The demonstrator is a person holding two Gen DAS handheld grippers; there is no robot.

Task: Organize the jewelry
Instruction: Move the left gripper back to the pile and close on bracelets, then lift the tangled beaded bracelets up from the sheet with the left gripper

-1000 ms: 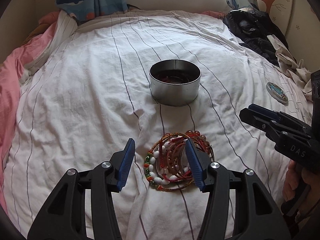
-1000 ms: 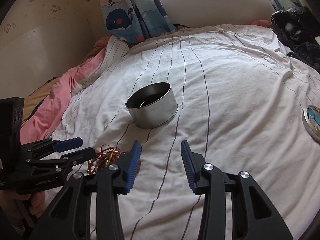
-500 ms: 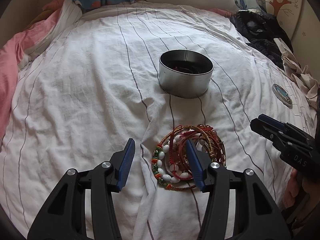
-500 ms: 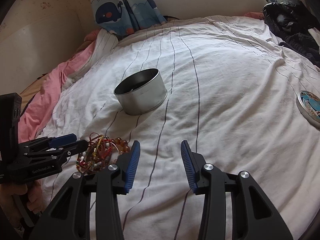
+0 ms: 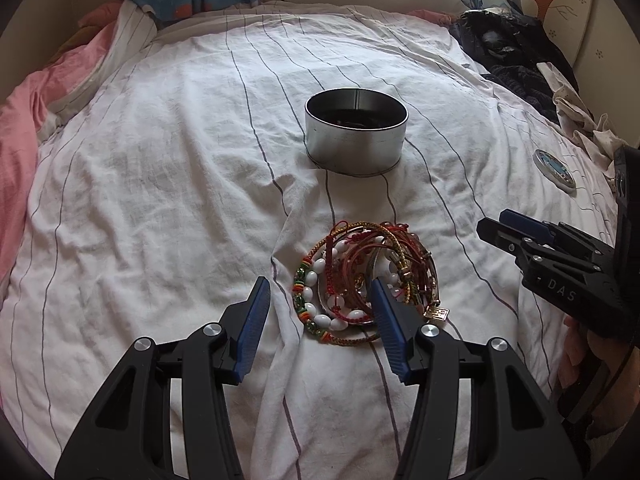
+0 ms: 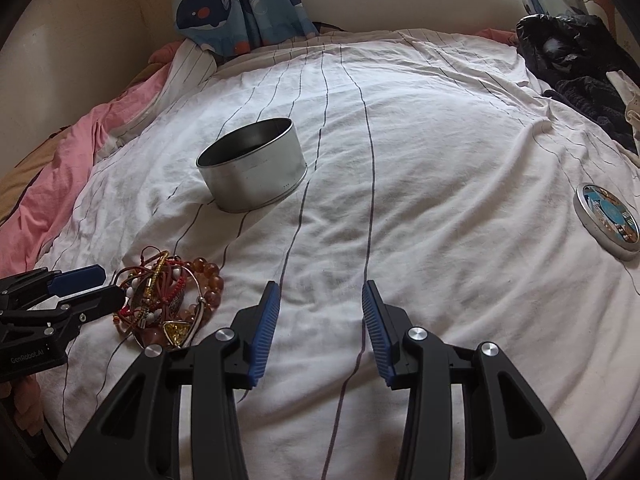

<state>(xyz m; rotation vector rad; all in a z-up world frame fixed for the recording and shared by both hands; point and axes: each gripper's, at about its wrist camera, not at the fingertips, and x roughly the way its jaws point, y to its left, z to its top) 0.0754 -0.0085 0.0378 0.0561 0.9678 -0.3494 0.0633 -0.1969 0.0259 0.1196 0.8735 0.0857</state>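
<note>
A pile of bracelets (image 5: 360,276), red cords, white beads, gold and amber, lies on the striped white sheet; it also shows in the right wrist view (image 6: 168,296). My left gripper (image 5: 320,312) is open just before the pile, its right finger over the pile's near edge. A round silver tin (image 5: 356,136) stands open beyond the pile, with dark contents; it also shows in the right wrist view (image 6: 252,164). My right gripper (image 6: 320,320) is open and empty over bare sheet, to the right of the pile.
The tin's lid (image 6: 608,220) with a blue picture lies on the sheet at the right. Dark clothes (image 5: 512,52) are heaped at the far right. A pink blanket (image 5: 20,128) lies along the left. Whale-print curtains (image 6: 240,4) hang at the back.
My left gripper has drawn back a little from the pile and shifted left. My right gripper has swung right, so tin and pile sit further left in its view. Both stay open.
</note>
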